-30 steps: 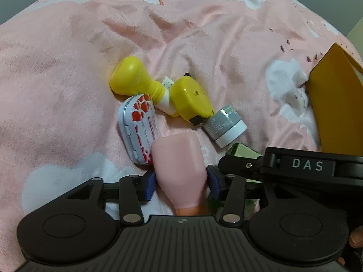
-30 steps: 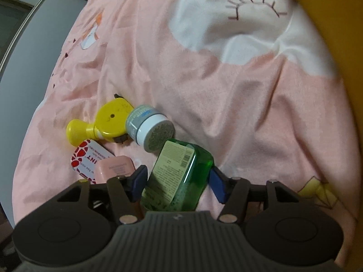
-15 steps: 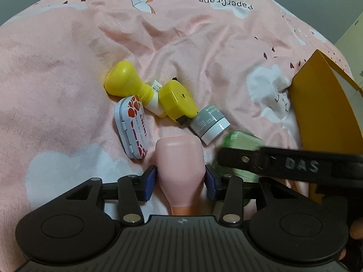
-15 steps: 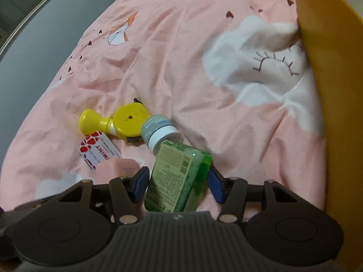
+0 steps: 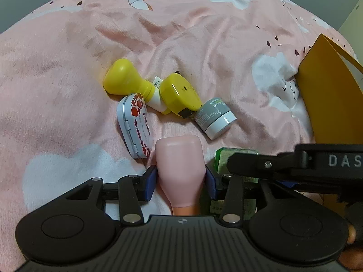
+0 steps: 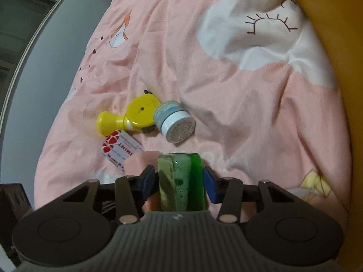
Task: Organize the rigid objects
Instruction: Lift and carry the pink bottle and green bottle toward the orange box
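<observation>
Since a second ago, the green bottle point(image 6: 181, 181) is seen turned within the right gripper point(image 6: 180, 182), so that its narrow edge, not its label, is now presented to the right wrist camera, and both grippers appear to be raised a little off the bed point(image 5: 56, 68). At the same time the pink bottle point(image 5: 180, 167) is kept clamped in the left gripper point(image 5: 180, 181), its neck pointing back toward the camera.

Both bottles are probably being carried together so that two items are cleared in one trip; the orange box point(image 5: 329, 104) standing at the right edge of the bed is judged the likely destination, though that cannot be confirmed.

Blue-padded fingers point(image 5: 150, 182) of the left gripper are pressed against both sides of the pink bottle, closed to the width of its body. On the right, the fingers point(image 6: 209, 187) are set about the green bottle, with a sliver of gap possibly left on one side; a firm grip cannot be fully told.

Left behind on the bed, clustered and touching, are the yellow bottle point(image 5: 127, 81), the yellow tape measure point(image 5: 179, 95), the mint tin point(image 5: 135, 127) and the grey jar point(image 5: 215, 117).
</observation>
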`<state>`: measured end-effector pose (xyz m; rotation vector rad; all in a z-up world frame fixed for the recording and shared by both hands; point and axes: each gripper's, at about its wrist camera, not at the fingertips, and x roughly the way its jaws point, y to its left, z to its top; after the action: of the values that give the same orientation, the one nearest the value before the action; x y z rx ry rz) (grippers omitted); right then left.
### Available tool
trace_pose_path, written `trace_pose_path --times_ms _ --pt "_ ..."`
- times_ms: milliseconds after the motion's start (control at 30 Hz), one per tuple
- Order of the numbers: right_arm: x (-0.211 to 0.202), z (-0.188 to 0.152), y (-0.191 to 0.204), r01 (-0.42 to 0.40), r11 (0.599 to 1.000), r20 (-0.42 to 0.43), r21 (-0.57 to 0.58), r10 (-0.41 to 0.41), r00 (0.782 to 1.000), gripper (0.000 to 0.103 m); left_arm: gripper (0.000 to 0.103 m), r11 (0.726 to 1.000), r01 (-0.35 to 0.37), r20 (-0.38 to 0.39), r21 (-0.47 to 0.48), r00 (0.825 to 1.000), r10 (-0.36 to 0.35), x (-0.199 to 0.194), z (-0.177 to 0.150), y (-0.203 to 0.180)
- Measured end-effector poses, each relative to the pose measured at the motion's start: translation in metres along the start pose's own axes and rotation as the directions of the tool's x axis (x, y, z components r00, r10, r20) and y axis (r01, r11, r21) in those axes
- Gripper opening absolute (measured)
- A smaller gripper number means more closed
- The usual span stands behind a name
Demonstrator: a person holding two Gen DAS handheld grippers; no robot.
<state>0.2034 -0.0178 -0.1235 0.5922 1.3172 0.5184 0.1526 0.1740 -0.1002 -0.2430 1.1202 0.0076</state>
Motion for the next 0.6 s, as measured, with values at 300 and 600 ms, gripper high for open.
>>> trace_pose_path --times_ms 300,600 --pt "-0.008 -0.005 0.011 0.066 0.993 0.039 -0.102 -0.062 0.997 0.031 0.05 0.999 -0.002 0.001 0.037 1.0 0.002 -0.006 -0.001 -0.002" --pt "0.004 0.004 0.042 0.216 0.922 0.142 -0.323 -0.178 0.974 0.031 0.051 0.999 0.009 -0.001 0.032 1.0 -0.009 -0.004 0.001 -0.001"
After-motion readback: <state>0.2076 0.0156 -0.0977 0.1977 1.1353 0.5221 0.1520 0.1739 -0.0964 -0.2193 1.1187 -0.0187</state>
